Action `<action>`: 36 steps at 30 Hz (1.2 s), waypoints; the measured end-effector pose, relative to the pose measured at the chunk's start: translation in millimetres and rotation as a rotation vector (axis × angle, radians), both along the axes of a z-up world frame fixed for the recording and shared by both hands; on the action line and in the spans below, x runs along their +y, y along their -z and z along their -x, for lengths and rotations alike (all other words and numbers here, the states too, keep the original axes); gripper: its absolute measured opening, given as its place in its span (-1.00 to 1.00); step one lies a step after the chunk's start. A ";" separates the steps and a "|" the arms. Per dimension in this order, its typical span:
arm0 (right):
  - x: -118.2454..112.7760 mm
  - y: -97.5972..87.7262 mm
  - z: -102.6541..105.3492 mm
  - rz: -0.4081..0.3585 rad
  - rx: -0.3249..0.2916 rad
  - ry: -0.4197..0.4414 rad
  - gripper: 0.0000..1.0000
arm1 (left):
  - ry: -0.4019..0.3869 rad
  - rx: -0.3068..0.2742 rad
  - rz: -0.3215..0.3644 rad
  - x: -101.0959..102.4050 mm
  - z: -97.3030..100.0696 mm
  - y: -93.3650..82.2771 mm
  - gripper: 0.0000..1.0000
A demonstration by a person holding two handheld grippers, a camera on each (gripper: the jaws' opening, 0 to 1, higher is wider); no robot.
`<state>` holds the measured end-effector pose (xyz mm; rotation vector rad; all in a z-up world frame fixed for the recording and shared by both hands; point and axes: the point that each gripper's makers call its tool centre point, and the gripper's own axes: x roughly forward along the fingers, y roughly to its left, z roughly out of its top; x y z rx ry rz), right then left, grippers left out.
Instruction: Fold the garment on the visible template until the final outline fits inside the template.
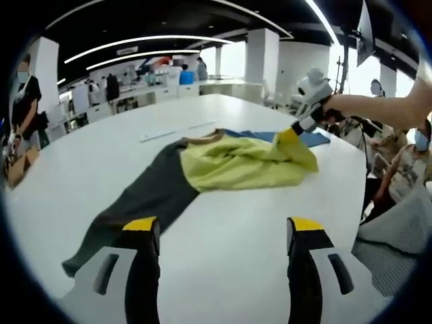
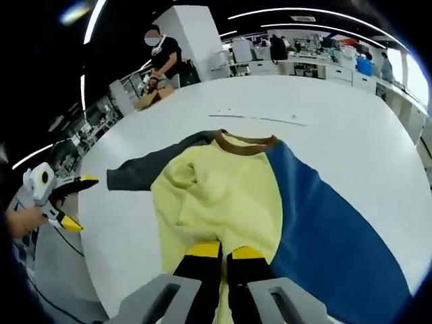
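Where the garment (image 2: 223, 196) lies spread on the white counter (image 2: 337, 115), it shows three colours: a pale yellow middle panel, a blue section on one side and a dark grey sleeve (image 1: 145, 196) stretched out on the other, with a brown collar (image 2: 244, 144) at the far end in the right gripper view. The yellow part is rumpled and folded over on itself, heaped above the grey and blue cloth in the left gripper view. The right gripper (image 2: 225, 253) has its yellow-tipped jaws drawn close together on the near edge of the yellow fabric, pinching it; in the left gripper view it is seen at the far end of the heap, held by a hand (image 1: 341, 106). The left gripper (image 1: 223, 229) hangs above bare counter just beside the end of the grey sleeve, its jaws spread wide and holding nothing. A thin white strip (image 1: 177, 130) lies on the counter beyond the garment.
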<state>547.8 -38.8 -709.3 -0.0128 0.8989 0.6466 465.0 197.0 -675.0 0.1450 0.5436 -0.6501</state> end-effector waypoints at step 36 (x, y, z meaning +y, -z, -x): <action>-17.9 1.5 8.6 0.105 -0.148 -0.030 -0.34 | -0.052 0.061 0.029 -24.9 8.5 6.0 0.33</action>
